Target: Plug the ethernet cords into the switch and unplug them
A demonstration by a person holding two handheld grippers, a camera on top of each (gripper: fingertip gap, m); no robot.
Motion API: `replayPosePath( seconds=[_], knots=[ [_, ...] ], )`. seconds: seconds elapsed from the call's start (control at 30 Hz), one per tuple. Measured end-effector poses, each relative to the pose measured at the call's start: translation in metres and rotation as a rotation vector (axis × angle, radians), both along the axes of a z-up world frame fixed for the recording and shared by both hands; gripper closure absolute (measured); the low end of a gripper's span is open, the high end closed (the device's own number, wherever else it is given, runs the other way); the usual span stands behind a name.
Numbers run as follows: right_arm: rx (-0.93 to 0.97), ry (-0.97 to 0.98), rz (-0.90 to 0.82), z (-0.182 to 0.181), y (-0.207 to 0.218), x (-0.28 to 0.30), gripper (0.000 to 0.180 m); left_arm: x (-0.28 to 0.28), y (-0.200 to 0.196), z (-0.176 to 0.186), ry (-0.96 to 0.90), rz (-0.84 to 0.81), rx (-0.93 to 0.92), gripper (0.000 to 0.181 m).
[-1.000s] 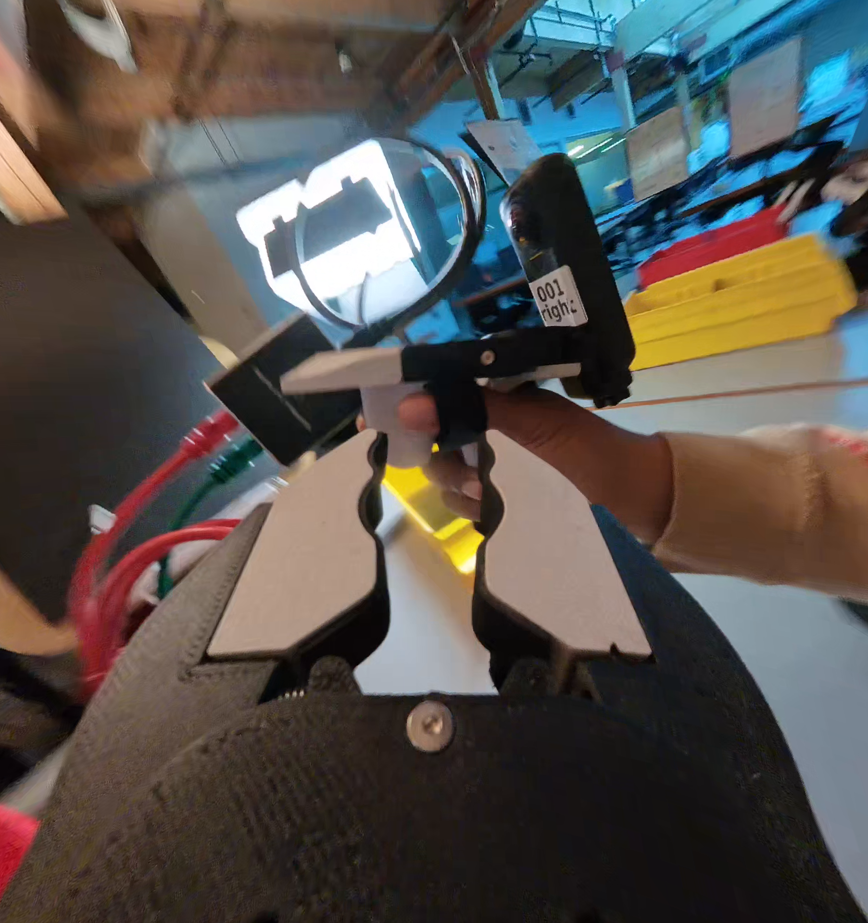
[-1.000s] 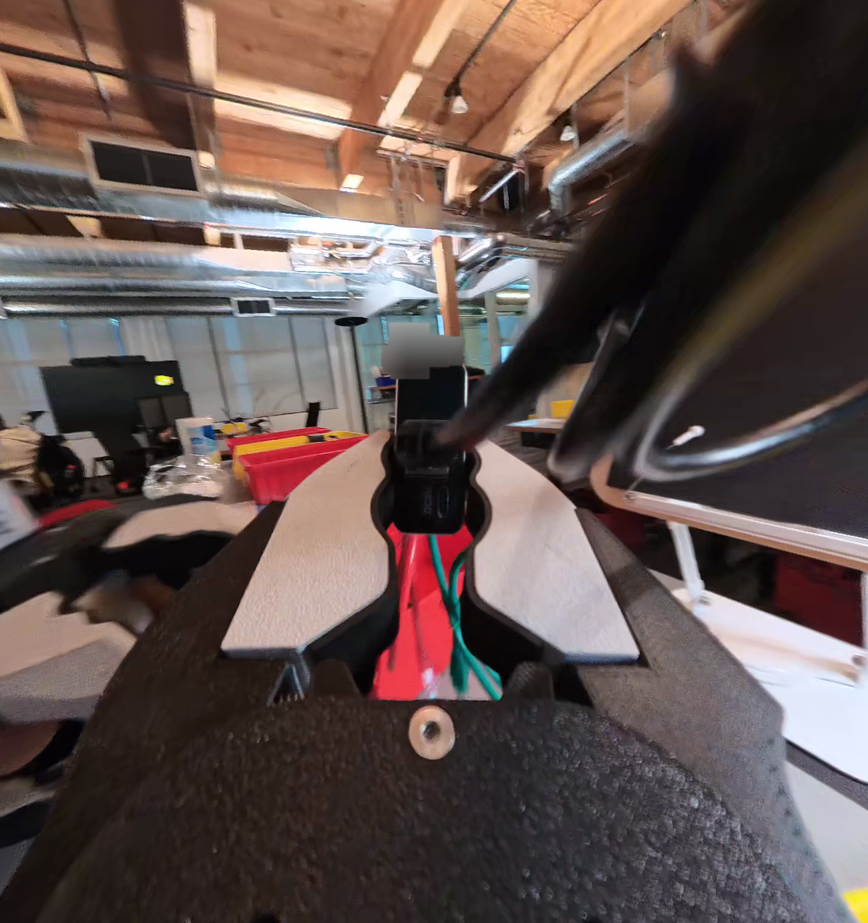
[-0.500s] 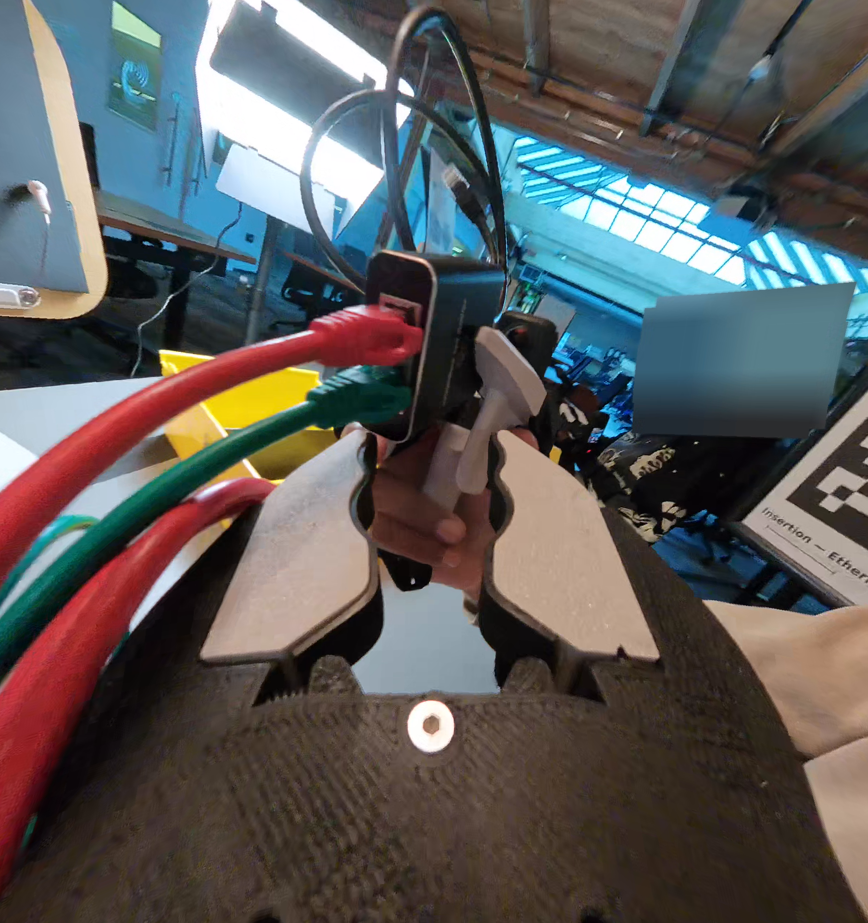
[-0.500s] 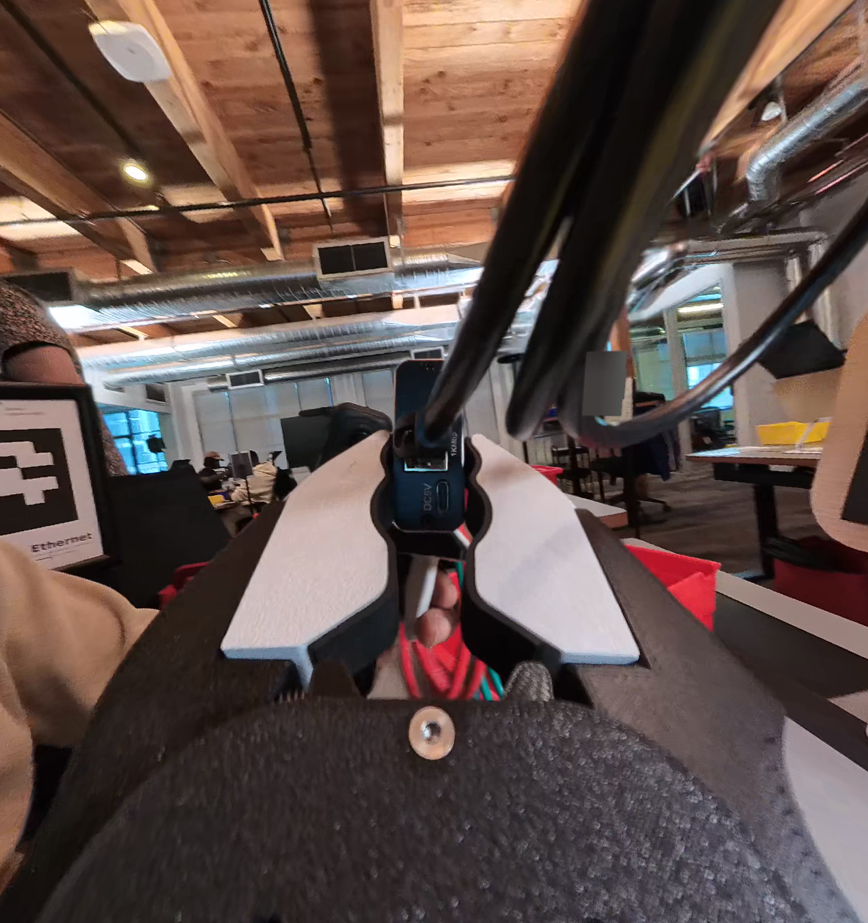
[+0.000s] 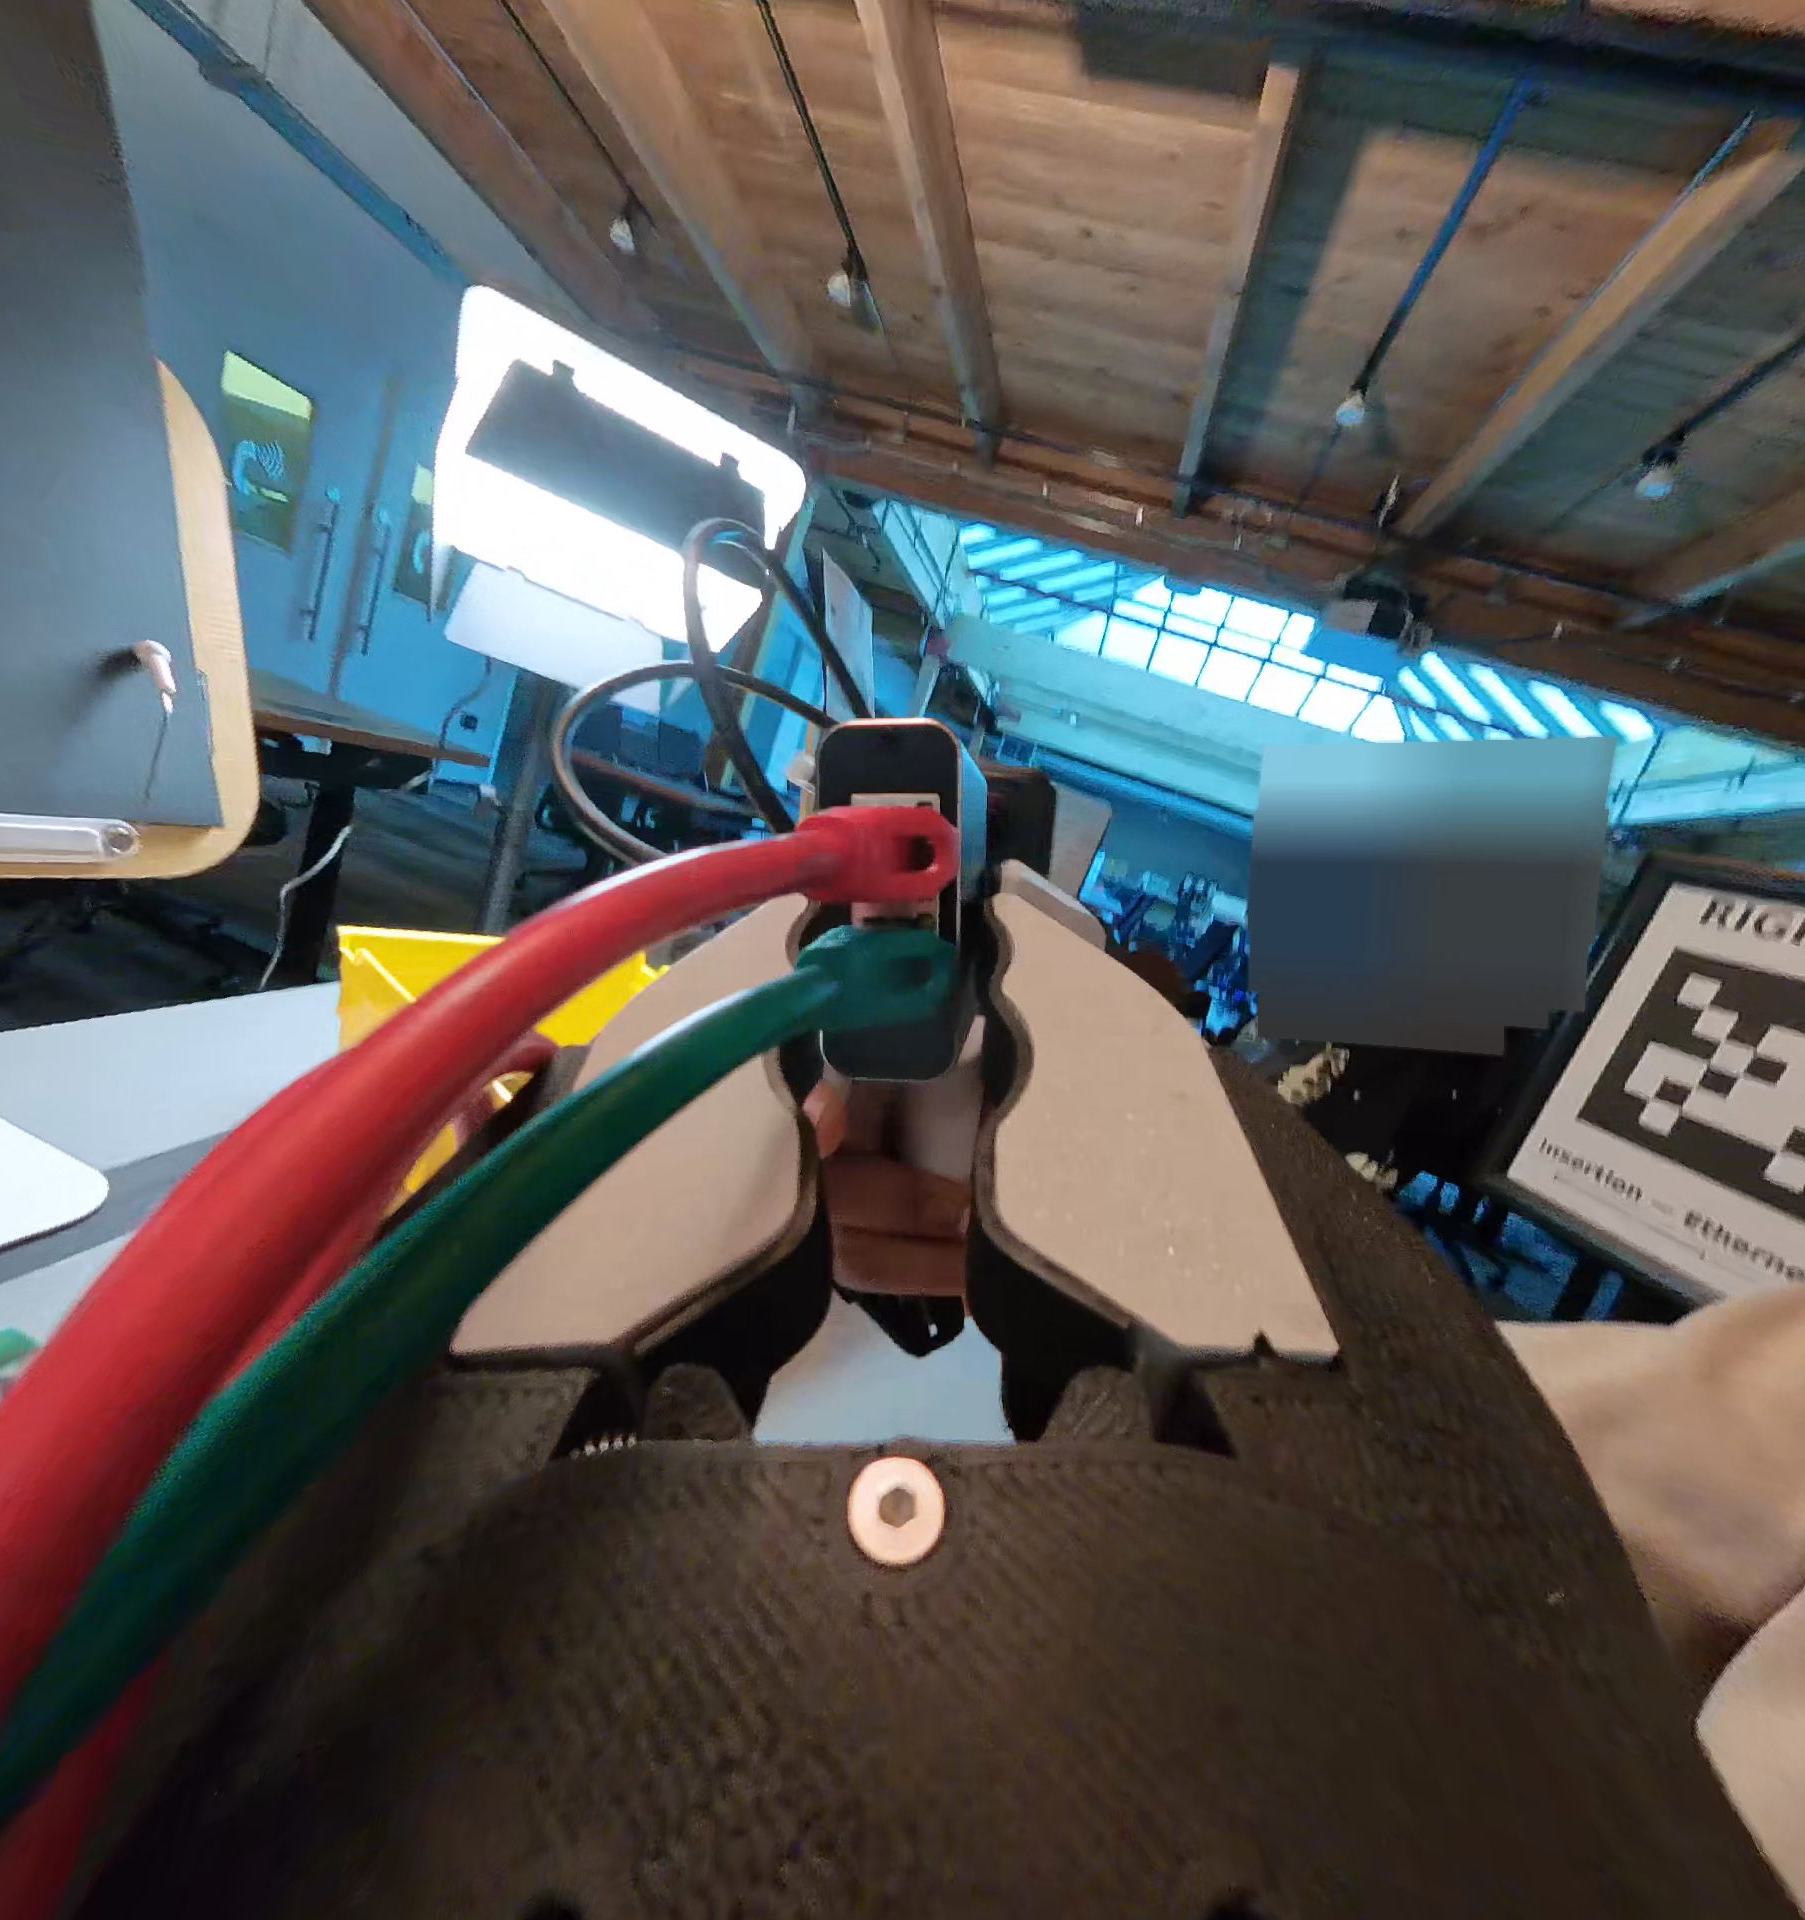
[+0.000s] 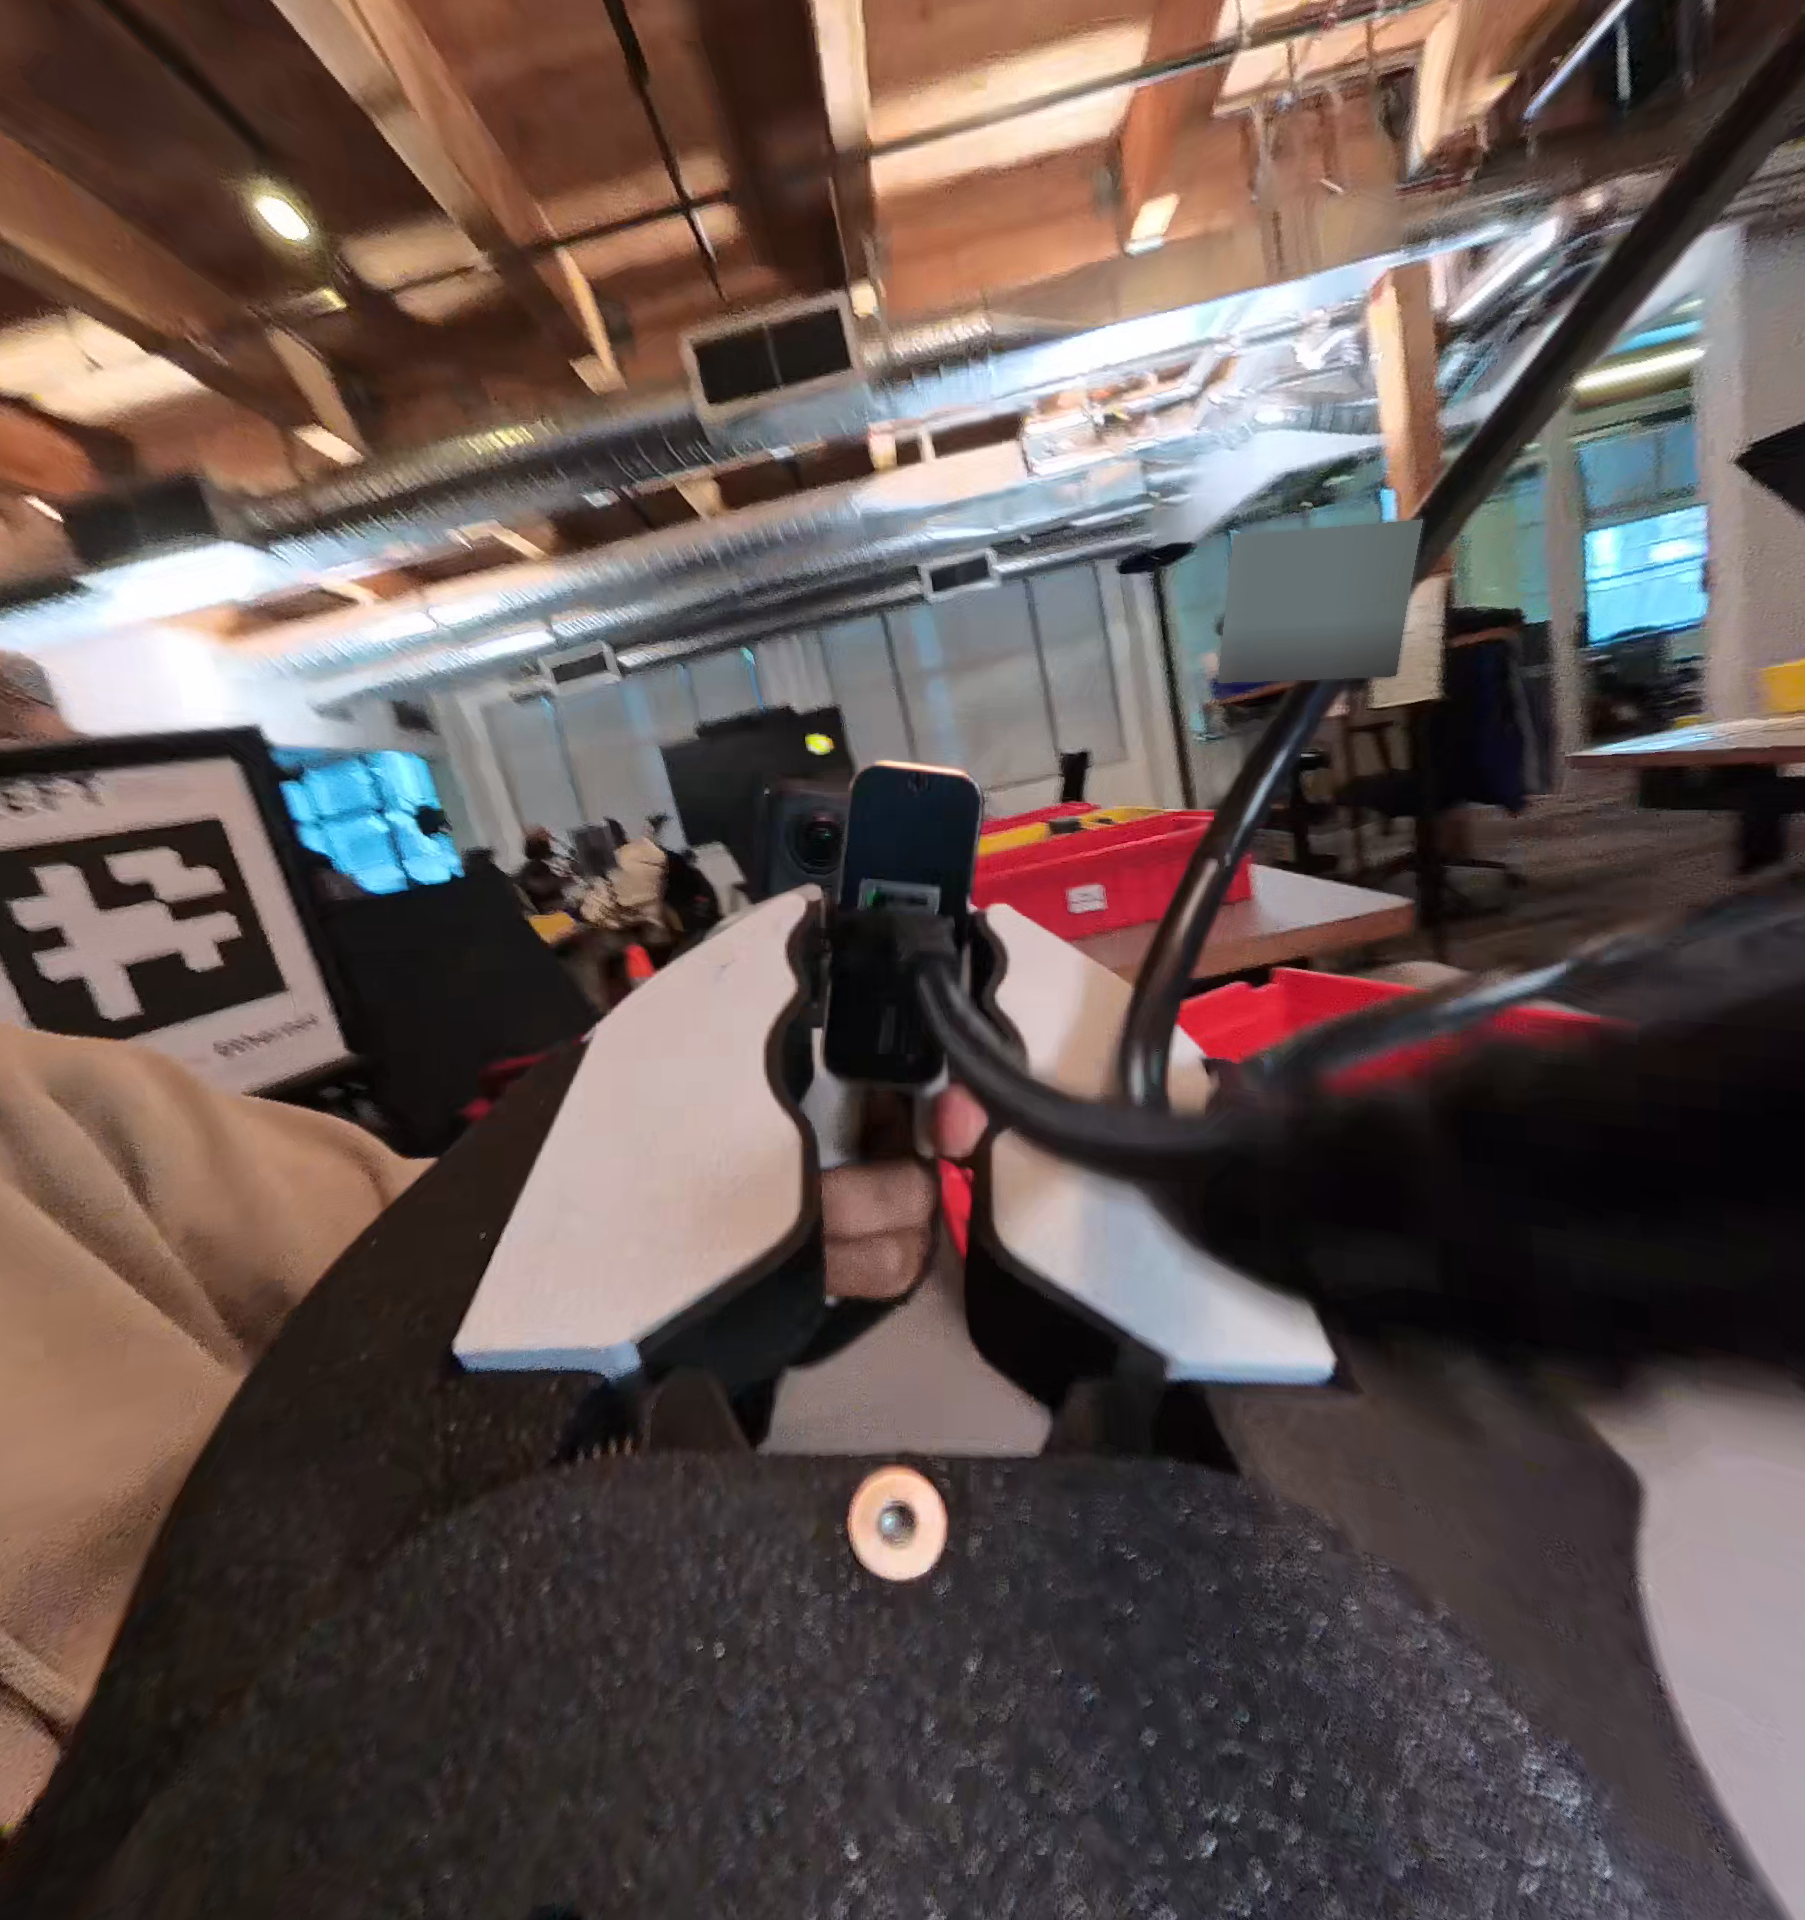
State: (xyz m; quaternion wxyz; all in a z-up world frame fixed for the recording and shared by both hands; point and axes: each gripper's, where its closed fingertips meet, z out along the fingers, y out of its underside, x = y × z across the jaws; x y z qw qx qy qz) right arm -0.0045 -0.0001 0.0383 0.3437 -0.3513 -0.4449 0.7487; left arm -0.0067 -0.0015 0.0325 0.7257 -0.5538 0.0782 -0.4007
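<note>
Half a second back the left tool (image 5: 893, 997) looked at the switch (image 5: 885, 904) from its side; now the switch faces it end-on, sitting between its fingertips, the red cord (image 5: 882, 854) plugged above the green cord (image 5: 877, 971). On the right tool (image 6: 896, 982), which grips the switch (image 6: 903, 914), the black cable (image 6: 991, 1070) that rose overhead now droops off to the right, and the room behind has swung and blurred

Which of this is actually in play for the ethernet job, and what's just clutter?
In play: switch, red cord, green cord, black cable, left gripper, right gripper.
Clutter: yellow bin, red bins, marker board.
</note>
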Motion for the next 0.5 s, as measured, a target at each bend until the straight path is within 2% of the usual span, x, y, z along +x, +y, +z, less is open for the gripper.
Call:
replayPosePath(
  seconds=[0.1, 0.3, 0.5],
  knots=[
    [0.065, -0.026, -0.053, 0.01, 0.011, 0.014, 0.15, -0.015, -0.006, 0.012, -0.047, -0.003, 0.041, 0.154],
    [0.205, -0.101, -0.15, 0.012, 0.001, 0.011, 0.152, -0.006, -0.014, 0.019, 0.073, 0.007, 0.088, 0.154],
    [0.22, -0.051, -0.092, 0.022, -0.012, 0.02, 0.159, 0.003, -0.024, 0.027, 0.13, -0.002, 0.127, 0.154]
  ],
)
